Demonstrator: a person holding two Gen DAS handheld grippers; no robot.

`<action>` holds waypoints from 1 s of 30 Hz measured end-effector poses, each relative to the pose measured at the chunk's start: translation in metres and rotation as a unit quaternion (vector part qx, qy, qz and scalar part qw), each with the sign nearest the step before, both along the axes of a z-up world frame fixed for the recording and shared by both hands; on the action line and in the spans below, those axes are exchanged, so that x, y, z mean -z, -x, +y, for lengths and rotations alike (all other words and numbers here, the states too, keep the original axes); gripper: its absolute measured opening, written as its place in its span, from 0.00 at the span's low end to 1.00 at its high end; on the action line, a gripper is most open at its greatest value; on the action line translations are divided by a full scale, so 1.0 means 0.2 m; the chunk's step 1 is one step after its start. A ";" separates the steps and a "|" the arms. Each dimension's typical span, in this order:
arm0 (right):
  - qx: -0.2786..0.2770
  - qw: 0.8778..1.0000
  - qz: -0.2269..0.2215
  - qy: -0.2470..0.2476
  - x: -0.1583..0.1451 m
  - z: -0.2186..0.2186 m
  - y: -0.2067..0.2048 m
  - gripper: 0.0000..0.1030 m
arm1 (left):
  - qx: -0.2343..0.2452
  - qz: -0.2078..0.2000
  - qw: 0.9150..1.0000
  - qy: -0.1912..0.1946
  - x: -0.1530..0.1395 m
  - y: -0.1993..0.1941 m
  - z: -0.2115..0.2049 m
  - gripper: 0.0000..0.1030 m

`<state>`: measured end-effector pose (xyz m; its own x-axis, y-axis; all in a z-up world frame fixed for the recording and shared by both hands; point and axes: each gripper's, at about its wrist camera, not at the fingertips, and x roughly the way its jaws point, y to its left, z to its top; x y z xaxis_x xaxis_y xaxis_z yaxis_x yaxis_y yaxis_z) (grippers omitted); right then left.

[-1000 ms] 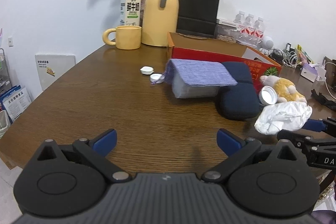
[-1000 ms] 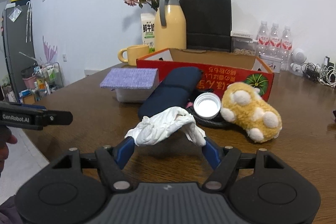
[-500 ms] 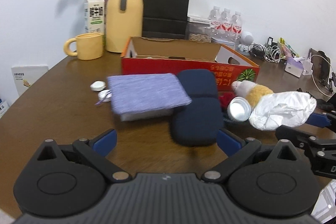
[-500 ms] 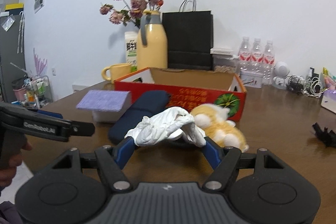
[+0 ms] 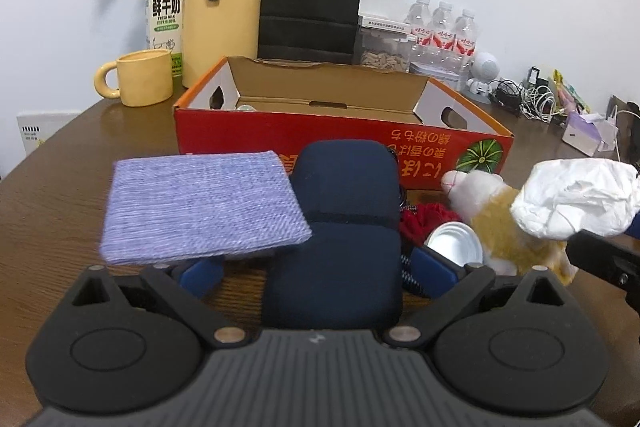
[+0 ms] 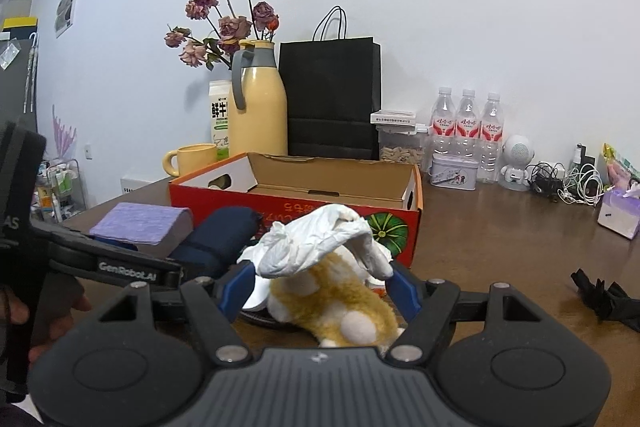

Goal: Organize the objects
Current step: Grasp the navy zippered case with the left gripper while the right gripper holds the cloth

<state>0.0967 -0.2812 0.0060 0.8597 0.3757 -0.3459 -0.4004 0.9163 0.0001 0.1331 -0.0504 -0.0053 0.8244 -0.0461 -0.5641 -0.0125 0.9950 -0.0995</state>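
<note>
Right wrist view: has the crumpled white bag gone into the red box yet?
No: the crumpled white bag is pinched in the right tongs, above the plush toy and in front of the red box.

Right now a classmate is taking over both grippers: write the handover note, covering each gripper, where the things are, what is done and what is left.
Right gripper: shut on the crumpled white paper, held in the air above the plush toy, just short of the red box.
Left gripper: jaws open, nothing gripped, low over the navy pouch.
On the table before the box: purple-topped pack, navy pouch, plush toy, metal lid.
Done: little; only one small item shows inside the box.
Left: drop the paper where it belongs, probably the box, then clear the rest.
</note>
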 end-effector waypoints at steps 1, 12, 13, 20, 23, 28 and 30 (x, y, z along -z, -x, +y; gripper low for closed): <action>-0.001 1.000 0.000 0.000 0.00 -0.01 -0.01 0.69 | -0.001 0.001 1.000 0.001 0.00 -0.01 0.00 0.96; -0.011 1.000 0.011 -0.008 0.04 -0.04 -0.09 0.69 | -0.002 0.023 1.000 0.011 0.03 -0.11 -0.03 0.75; -0.013 1.000 0.012 -0.008 0.04 -0.04 -0.10 0.69 | 0.000 0.025 1.000 0.013 0.04 -0.11 -0.03 0.73; -0.016 1.000 0.014 -0.013 0.05 -0.04 -0.11 0.69 | -0.001 0.015 1.000 0.012 0.03 -0.10 -0.04 0.67; -0.015 1.000 0.014 -0.014 0.05 -0.04 -0.11 0.69 | -0.001 0.010 1.000 0.011 0.02 -0.09 -0.05 0.65; -0.011 1.000 0.013 -0.016 0.05 -0.04 -0.09 0.69 | 0.001 0.003 1.000 0.007 0.01 -0.06 -0.05 0.64; -0.009 1.000 0.013 -0.016 0.05 -0.05 -0.08 0.70 | 0.004 -0.001 1.000 0.007 0.00 -0.05 -0.05 0.63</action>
<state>0.1128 -0.2902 -0.0041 0.8436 0.4025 -0.3554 -0.4164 0.9083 0.0404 0.1427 -0.0600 -0.0052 0.8250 -0.0614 -0.5617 -0.0039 0.9934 -0.1143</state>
